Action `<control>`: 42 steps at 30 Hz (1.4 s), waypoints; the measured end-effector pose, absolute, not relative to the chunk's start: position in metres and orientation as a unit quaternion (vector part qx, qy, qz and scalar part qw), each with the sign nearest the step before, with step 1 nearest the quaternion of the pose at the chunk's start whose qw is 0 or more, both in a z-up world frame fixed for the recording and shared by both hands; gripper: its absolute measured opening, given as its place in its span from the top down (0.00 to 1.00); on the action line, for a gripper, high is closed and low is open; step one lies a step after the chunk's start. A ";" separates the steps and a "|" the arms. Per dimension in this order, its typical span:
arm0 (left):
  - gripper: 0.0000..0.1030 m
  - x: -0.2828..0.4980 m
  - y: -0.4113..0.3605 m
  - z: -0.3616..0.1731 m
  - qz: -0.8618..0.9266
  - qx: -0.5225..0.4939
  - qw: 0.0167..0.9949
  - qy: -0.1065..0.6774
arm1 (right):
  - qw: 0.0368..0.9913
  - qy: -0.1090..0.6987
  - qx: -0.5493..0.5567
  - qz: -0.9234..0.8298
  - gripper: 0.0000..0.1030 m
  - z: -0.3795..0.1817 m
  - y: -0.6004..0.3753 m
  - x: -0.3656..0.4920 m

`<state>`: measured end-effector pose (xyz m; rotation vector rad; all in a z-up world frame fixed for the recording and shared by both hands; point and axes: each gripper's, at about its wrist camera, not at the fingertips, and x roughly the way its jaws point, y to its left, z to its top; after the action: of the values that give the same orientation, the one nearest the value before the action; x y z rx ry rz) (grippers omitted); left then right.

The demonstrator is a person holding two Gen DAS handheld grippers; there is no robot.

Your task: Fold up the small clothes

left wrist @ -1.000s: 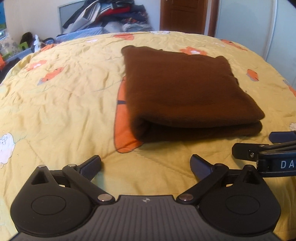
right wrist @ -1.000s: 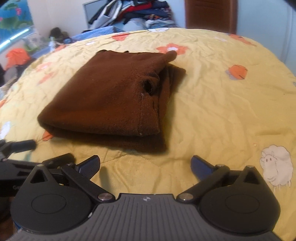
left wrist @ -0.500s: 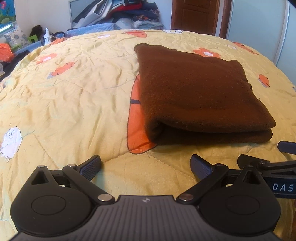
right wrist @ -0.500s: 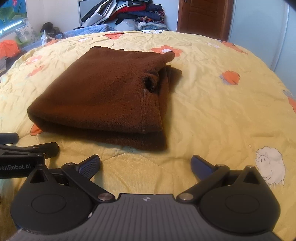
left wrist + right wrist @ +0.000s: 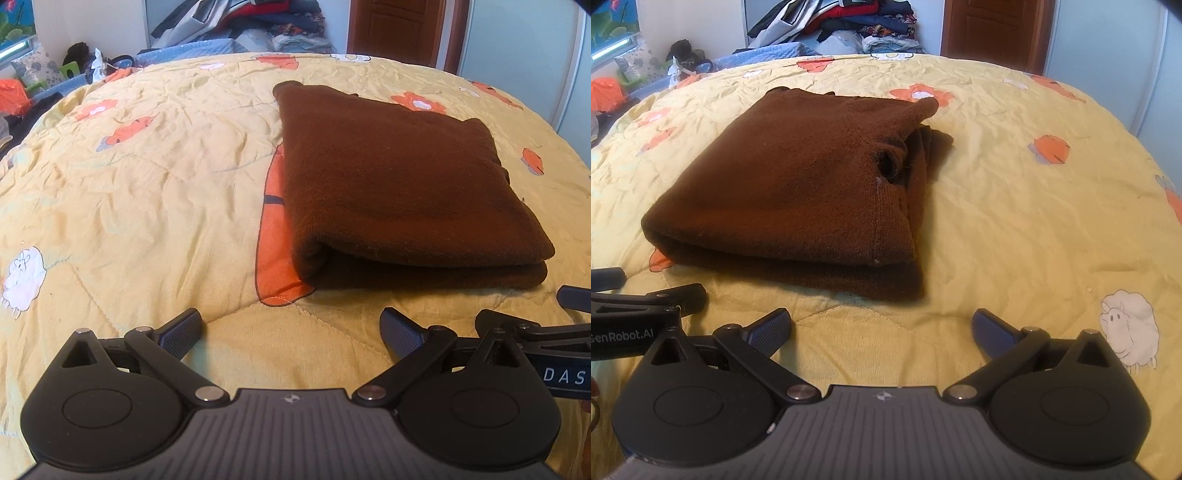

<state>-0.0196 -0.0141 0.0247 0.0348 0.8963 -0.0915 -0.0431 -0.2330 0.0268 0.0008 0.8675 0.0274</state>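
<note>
With both the left hand-held gripper (image 5: pixel 291 328) and right hand-held gripper (image 5: pixel 882 328) wide and empty, the folded jumper (image 5: pixel 798 184) at mid-frame on the bed (image 5: pixel 1015 221) could unfold if a finger snags its loose right-hand layers.

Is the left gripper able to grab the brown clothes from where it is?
Probably yes. The left gripper has its jaws wide open, and only bare yellow quilt lies between it and the folded brown garment, slightly to its right.
</note>
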 end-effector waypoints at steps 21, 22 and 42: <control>0.00 -0.015 -0.015 0.026 -0.034 0.012 0.895 0.444 | 0.901 0.435 0.006 0.006 0.00 0.028 -0.234 -0.036; 0.00 -0.015 -0.015 0.026 -0.034 0.012 0.895 0.444 | 0.901 0.435 0.005 0.006 0.00 0.028 -0.234 -0.036; 0.00 -0.014 -0.015 0.026 -0.034 0.012 0.895 0.444 | 0.900 0.436 0.004 0.007 0.00 0.029 -0.234 -0.036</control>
<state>-0.0140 -0.0148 0.0263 0.0242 0.9211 -0.0706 -0.0355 -0.2341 0.0285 0.0090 0.9032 0.0136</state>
